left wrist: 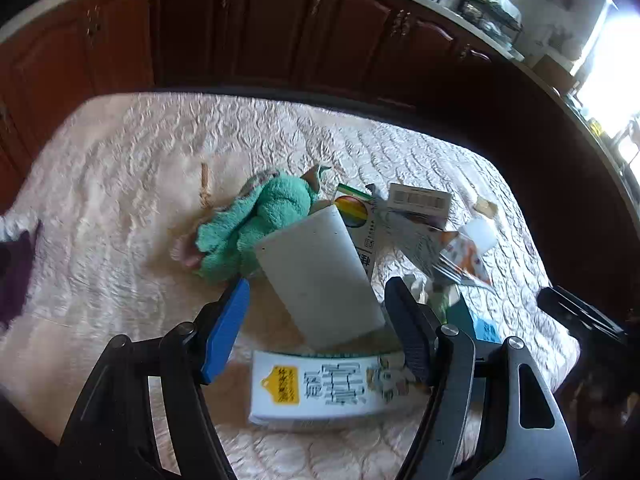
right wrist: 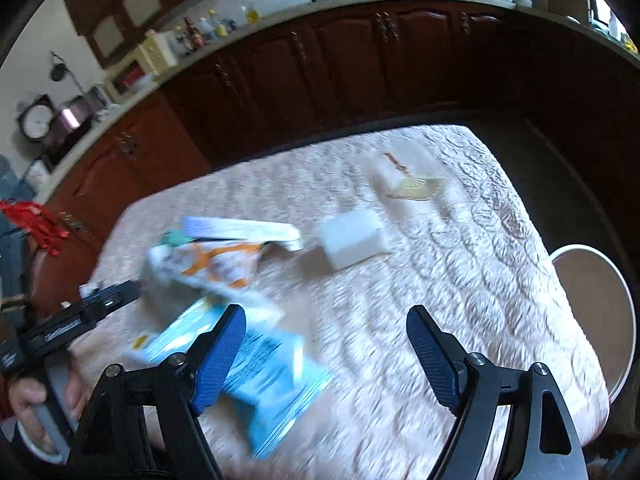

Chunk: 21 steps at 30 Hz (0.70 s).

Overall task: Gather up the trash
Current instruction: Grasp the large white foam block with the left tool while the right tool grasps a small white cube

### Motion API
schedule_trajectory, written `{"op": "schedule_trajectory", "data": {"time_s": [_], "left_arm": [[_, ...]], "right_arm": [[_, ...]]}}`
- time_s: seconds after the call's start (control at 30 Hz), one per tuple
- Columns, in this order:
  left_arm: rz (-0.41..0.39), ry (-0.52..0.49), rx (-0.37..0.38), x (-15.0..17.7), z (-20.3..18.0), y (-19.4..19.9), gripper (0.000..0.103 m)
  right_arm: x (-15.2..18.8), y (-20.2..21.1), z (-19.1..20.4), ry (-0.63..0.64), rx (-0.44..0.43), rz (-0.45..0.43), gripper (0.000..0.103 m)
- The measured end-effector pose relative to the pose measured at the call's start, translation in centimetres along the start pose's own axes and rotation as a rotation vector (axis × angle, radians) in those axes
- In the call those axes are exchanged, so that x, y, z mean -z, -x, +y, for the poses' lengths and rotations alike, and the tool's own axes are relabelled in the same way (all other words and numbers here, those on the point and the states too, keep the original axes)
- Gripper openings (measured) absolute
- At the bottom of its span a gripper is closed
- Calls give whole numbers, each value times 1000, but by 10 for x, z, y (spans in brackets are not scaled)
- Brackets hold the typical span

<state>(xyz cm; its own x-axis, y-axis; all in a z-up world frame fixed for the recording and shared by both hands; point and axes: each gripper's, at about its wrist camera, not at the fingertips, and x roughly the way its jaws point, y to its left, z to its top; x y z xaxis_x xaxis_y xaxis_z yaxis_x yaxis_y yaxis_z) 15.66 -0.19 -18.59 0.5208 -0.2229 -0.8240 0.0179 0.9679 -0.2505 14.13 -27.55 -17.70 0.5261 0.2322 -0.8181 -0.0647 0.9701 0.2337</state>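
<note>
A pile of trash lies on a quilted cream tablecloth (left wrist: 120, 168). In the left wrist view my left gripper (left wrist: 318, 292) is open, its jaws either side of a plain white box (left wrist: 320, 272) without gripping it. Below lies a white carton with a yellow tag (left wrist: 320, 388). Beyond are a rainbow-printed box (left wrist: 354, 210), a barcode box (left wrist: 420, 200) and an orange-and-white wrapper (left wrist: 464, 256). In the right wrist view my right gripper (right wrist: 326, 316) is open and empty above the cloth, with a blue packet (right wrist: 264, 376) at its left finger. A white block (right wrist: 354, 240) lies ahead.
A green plush toy (left wrist: 256, 220) and a small wooden stick (left wrist: 205, 188) lie left of the pile. A thin flat scrap (right wrist: 416, 186) lies far on the cloth. A round white stool (right wrist: 596, 316) stands off the table's right edge. Dark wood cabinets (left wrist: 280, 28) run behind.
</note>
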Motion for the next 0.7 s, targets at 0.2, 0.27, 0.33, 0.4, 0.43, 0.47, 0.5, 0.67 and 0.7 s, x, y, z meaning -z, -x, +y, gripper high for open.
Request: {"op": "schedule_trajectory", "data": {"time_s": [0.2, 0.27, 0.33, 0.4, 0.43, 0.47, 0.5, 0.67, 0.7], "left_arm": [[30, 46, 4, -9, 2, -26, 73], [44, 59, -5, -12, 2, -34, 74], [56, 71, -9, -16, 1, -41, 74], [63, 75, -24, -19, 1, -46, 74], [72, 76, -37, -21, 1, -50, 74], [81, 76, -46, -20, 1, -52, 74], [89, 75, -52, -19, 1, -55, 74], [70, 46, -59, -13, 2, -50, 63], [59, 36, -61, -12, 2, -45, 63]], "right_arm": [[-30, -53, -5, 33, 64, 44, 82], [-38, -73, -7, 48, 69, 77, 82], [-45, -90, -10, 44, 66, 98, 82], [-49, -100, -14, 35, 55, 113, 82], [-51, -105, -16, 26, 32, 115, 82], [-52, -108, -18, 16, 7, 112, 82], [-53, -111, -18, 11, -2, 111, 78], [-55, -121, -22, -6, -40, 119, 50], [-55, -117, -22, -4, -50, 106, 49]]}}
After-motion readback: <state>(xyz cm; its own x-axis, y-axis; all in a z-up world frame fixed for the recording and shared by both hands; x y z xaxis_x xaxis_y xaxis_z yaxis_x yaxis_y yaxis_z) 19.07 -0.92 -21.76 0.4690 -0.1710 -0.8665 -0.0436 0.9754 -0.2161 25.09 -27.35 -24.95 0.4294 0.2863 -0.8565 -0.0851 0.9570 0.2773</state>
